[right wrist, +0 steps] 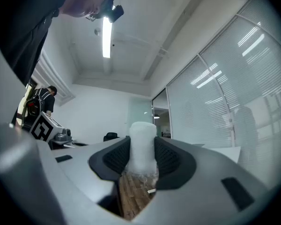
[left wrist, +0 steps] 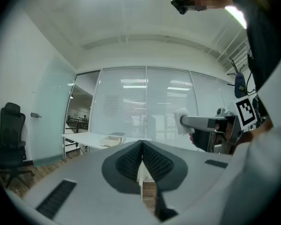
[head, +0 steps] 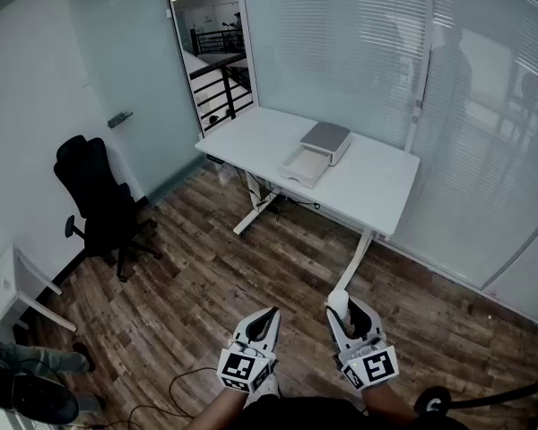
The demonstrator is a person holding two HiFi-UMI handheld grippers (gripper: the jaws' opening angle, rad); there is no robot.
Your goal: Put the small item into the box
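Operator's stance before delivery. Your right claw (head: 350,316) is clamped on the small item (right wrist: 143,144), a pale, stubby cylinder that stands upright between the 2 ribbed pads, its top rising above them. Your left claw (head: 269,315) is empty, its jaws pressed together. Both claws hang low in front of you over the wooden floor (head: 206,285).

The box (head: 316,153) lies open on the white tabletop (head: 377,186) at the far side of the room, well apart from you, with its grey lid propped at its far end. A black chair (head: 94,195) stands to the left.

Handling: the small item looks light and soft, like foam. The glassy fringe at its base may be clear film, though the view is too blurred there to be sure. Expect it to dent under hard pressure and to slide if the film is slick. The present hold, across the middle of its body, is the sound one. Keep the pinch gentle and the item upright on the way to the box.
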